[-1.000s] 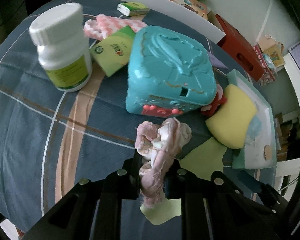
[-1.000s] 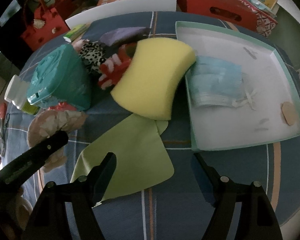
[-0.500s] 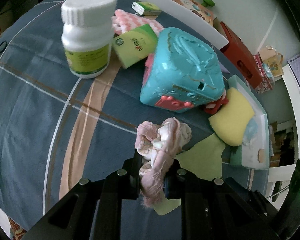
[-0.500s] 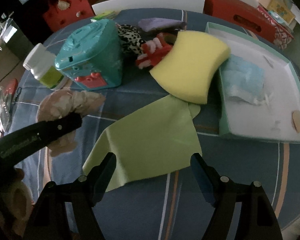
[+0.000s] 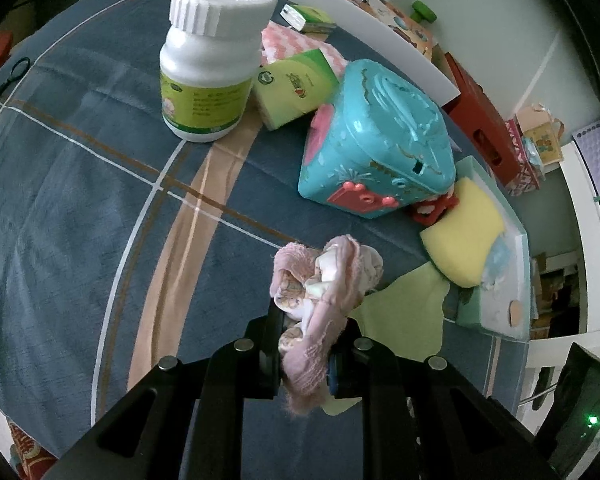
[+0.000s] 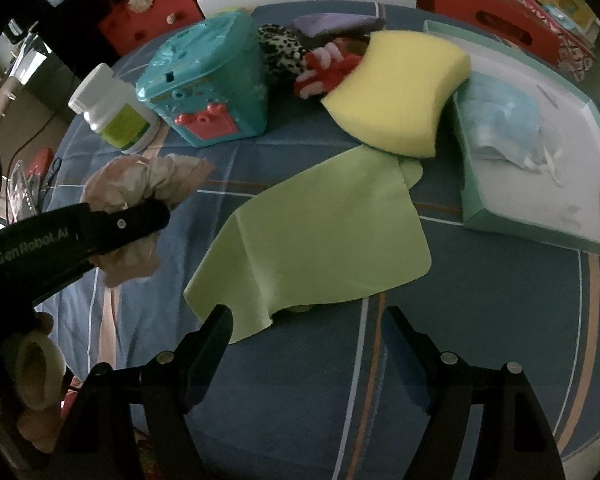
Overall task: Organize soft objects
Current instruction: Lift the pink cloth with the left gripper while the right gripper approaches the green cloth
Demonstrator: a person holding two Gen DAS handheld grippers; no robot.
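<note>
My left gripper [image 5: 310, 332] is shut on a crumpled pink cloth [image 5: 324, 280], which hangs above the blue checked tablecloth; the right wrist view shows the same bundle [image 6: 148, 176] at its left. My right gripper [image 6: 308, 320] stands open over the near edge of a flat light-green cloth [image 6: 320, 232], with nothing between its fingers. A yellow sponge [image 6: 400, 88] leans on the rim of a teal tray [image 6: 540, 216] that holds a blue face mask [image 6: 500, 120]. Behind the sponge lie a red-and-white sock [image 6: 328, 68], a leopard-print cloth [image 6: 280, 48] and a purple cloth [image 6: 328, 24].
A teal plastic toy box [image 5: 380, 140] and a white pill bottle [image 5: 208, 64] stand on the table, with a green tissue pack [image 5: 296, 88] between them. Red boxes and bags crowd the floor beyond the far edge. A hand [image 6: 32, 364] shows at the lower left.
Both grippers have drawn back toward the near side of the table. The left keeps its hold on the pink cloth, farther from the toy box. The green cloth now lies ahead of the right fingers.
</note>
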